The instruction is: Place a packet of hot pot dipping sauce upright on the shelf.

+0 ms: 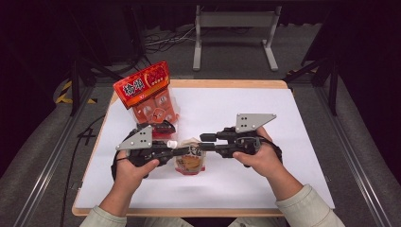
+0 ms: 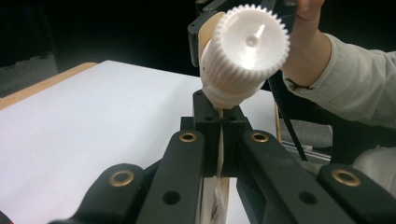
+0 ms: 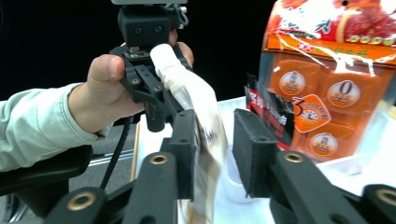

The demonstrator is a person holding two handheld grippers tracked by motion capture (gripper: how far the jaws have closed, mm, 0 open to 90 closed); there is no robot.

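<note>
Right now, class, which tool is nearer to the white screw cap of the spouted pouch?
Left. The left tool is shut on the pouch just below the cap; the right tool stands open around the pouch's far side.

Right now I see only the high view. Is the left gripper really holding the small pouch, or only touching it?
Observer: Holding. The left gripper is shut on the flat neck of the pouch, just under its white ribbed cap.
Operator: And the right gripper?
Observer: In its own view the right gripper is open; the pouch lies against one pad, with a gap to the other.
Operator: Is anything close behind?
Observer: The orange snack bag stands just past those jaws.
</note>
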